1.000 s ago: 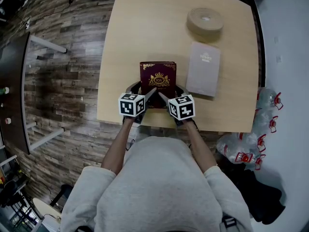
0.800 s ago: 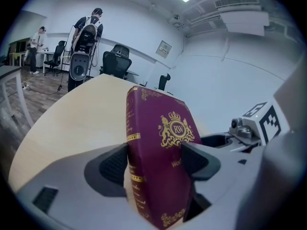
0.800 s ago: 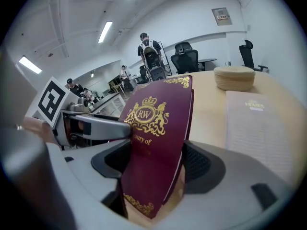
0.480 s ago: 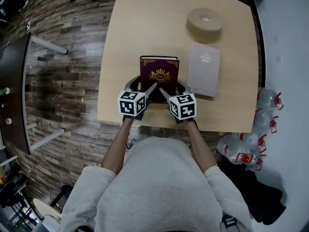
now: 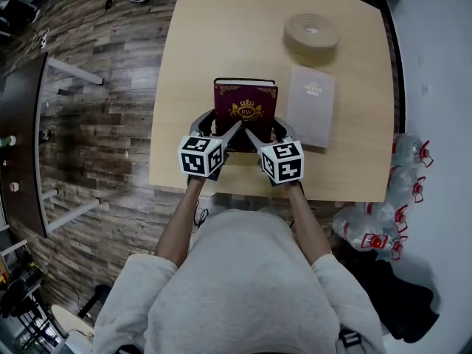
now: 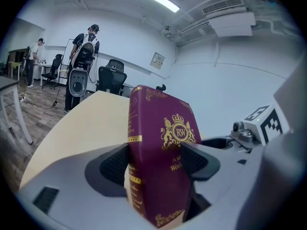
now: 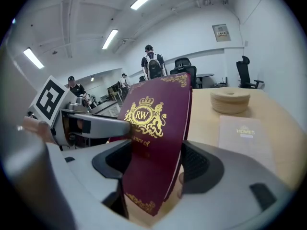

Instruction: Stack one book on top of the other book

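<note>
A maroon book (image 5: 245, 109) with a gold crest hangs tilted above the wooden table (image 5: 199, 50), gripped at its near end from both sides. My left gripper (image 5: 219, 130) is shut on its near left corner by the spine (image 6: 163, 147). My right gripper (image 5: 269, 131) is shut on its near right corner (image 7: 153, 133). A grey book (image 5: 310, 105) lies flat on the table just right of the maroon one, and shows ahead in the right gripper view (image 7: 247, 133). The two books are apart.
A beige tape roll (image 5: 312, 32) sits beyond the grey book near the table's far right. Water bottles (image 5: 383, 227) stand on the floor to the right. The table's near edge (image 5: 221, 190) runs under my hands. People and office chairs (image 6: 110, 75) are far behind.
Both grippers have risen with the maroon book and carried it a little away from the table's near edge. The grey book and the roll have not moved.
</note>
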`<state>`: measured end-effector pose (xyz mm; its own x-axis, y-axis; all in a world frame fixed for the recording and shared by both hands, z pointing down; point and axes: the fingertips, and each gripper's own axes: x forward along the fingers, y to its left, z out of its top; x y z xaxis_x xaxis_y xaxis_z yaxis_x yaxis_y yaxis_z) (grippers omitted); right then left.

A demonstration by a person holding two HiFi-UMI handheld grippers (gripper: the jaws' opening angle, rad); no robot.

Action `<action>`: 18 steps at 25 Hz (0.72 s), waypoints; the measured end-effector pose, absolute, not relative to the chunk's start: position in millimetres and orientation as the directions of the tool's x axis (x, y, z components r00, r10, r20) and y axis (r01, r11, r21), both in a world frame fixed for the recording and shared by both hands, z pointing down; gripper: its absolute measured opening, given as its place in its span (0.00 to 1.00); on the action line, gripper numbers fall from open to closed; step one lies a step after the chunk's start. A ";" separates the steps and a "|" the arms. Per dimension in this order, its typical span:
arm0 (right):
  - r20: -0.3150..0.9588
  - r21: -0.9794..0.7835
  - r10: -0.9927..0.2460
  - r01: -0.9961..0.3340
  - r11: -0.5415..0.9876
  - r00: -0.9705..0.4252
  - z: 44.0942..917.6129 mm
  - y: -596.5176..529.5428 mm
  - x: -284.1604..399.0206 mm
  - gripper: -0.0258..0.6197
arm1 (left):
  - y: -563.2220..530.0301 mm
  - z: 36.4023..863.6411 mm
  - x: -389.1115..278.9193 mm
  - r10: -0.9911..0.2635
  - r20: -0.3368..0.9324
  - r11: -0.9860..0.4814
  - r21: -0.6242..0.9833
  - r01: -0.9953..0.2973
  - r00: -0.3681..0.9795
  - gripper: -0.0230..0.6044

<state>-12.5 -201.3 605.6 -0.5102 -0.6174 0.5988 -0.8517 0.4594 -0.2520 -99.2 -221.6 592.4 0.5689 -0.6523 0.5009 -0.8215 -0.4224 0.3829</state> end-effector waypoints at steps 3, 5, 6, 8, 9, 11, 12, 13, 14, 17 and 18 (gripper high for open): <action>0.586 -0.231 -0.633 -0.853 0.468 -0.506 596.3 -205.6 -9.5 0.53 | -225.3 583.3 -96.2 -0.661 0.486 -0.431 0.378 -0.819 0.572 0.60; 0.577 -0.217 -0.645 -0.855 0.470 -0.501 589.8 -208.3 -7.3 0.53 | -227.8 576.7 -94.1 -0.666 0.476 -0.438 0.373 -0.818 0.574 0.60; 0.572 -0.212 -0.650 -0.856 0.471 -0.499 586.5 -209.4 -6.5 0.53 | -228.9 573.4 -93.3 -0.669 0.472 -0.441 0.369 -0.818 0.574 0.60; 0.562 -0.203 -0.661 -0.858 0.472 -0.497 579.9 -211.2 -5.2 0.53 | -230.9 566.7 -91.9 -0.674 0.462 -0.448 0.365 -0.816 0.576 0.60; 0.557 -0.198 -0.667 -0.859 0.473 -0.496 576.7 -212.2 -4.5 0.53 | -231.9 563.5 -91.3 -0.676 0.456 -0.451 0.363 -0.815 0.578 0.59; 0.546 -0.187 -0.677 -0.859 0.476 -0.494 569.9 -214.0 -3.1 0.53 | -233.5 556.9 -90.1 -0.682 0.445 -0.456 0.362 -0.813 0.581 0.59; 0.540 -0.181 -0.682 -0.859 0.478 -0.493 566.4 -214.8 -2.3 0.53 | -234.2 553.5 -89.3 -0.685 0.439 -0.459 0.361 -0.812 0.582 0.59; 0.534 -0.173 -0.688 -0.860 0.481 -0.492 562.9 -215.6 -1.3 0.53 | -234.8 550.2 -88.5 -0.688 0.433 -0.461 0.360 -0.811 0.583 0.59; 0.528 -0.167 -0.693 -0.860 0.483 -0.491 559.6 -216.4 -0.3 0.53 | -235.4 546.8 -87.7 -0.691 0.427 -0.463 0.358 -0.811 0.583 0.59; 0.511 -0.156 -0.707 -0.861 0.483 -0.489 550.4 -219.2 2.0 0.53 | -238.3 535.9 -85.6 -0.703 0.407 -0.473 0.345 -0.811 0.583 0.59; 0.504 -0.153 -0.713 -0.863 0.482 -0.488 547.3 -220.1 3.0 0.53 | -239.4 532.0 -84.7 -0.706 0.401 -0.478 0.339 -0.810 0.584 0.59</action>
